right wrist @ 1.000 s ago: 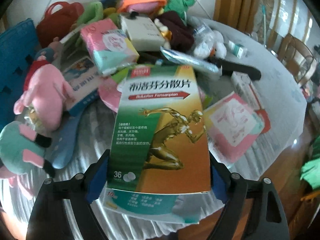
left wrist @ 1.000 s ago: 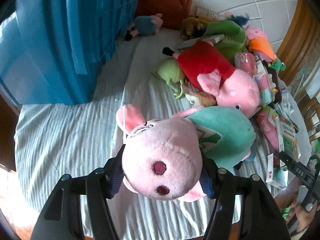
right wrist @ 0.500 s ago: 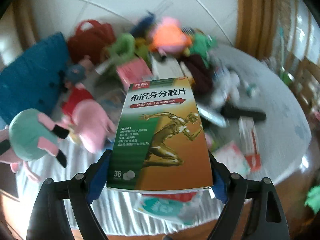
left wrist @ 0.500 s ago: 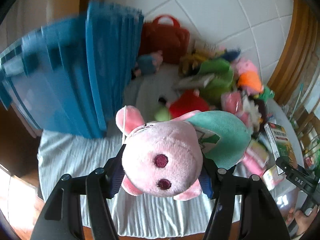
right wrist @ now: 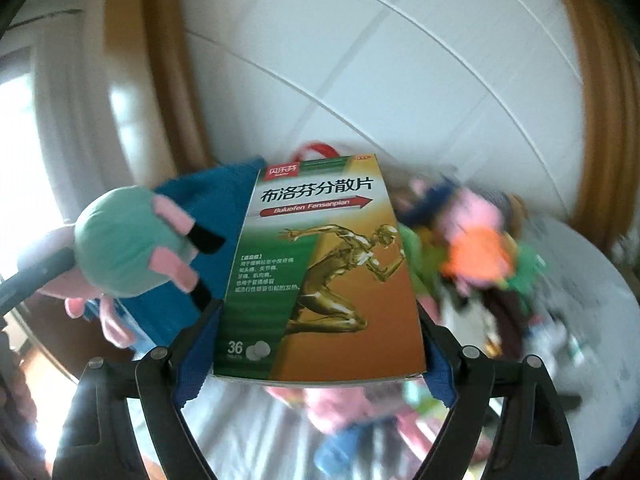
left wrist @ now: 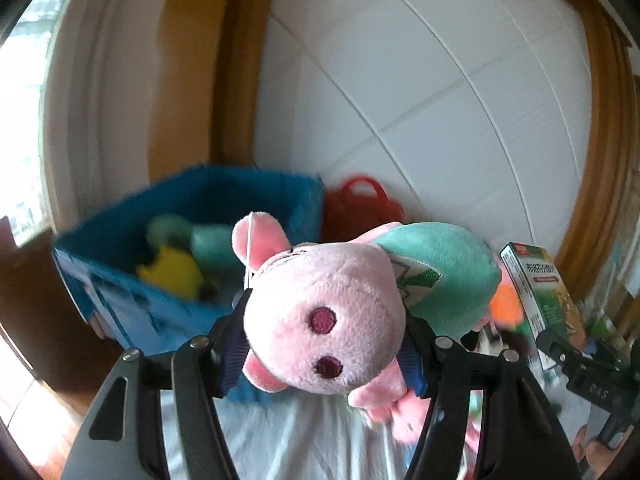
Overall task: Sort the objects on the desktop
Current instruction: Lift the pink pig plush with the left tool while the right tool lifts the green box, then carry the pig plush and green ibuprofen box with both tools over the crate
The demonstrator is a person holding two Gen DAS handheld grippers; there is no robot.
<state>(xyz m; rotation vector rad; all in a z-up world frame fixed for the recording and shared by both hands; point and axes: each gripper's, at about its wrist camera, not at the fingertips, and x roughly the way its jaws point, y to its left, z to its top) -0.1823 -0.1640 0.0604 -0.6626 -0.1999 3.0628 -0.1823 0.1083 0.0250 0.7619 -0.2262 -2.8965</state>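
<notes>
We have the pig plush (left wrist: 324, 320) pinched by its head in the left gripper (left wrist: 322, 354), aloft near the blue bin (left wrist: 160, 312); the right gripper (right wrist: 316, 354) clamps the medicine box (right wrist: 320, 272). We should carry the plush past the bin's near rim before releasing; the air above looks open

Worktop (right wrist: 600, 300) round-edged, covered in a white striped cloth (left wrist: 312, 440). Blue storage bin (left wrist: 168, 308) stands at its left, open top. Red handled bag (left wrist: 360, 208) just beside the bin, against the wall. Blurred heap of plush toys (right wrist: 476, 248) and small packets lies across the worktop's right side.
</notes>
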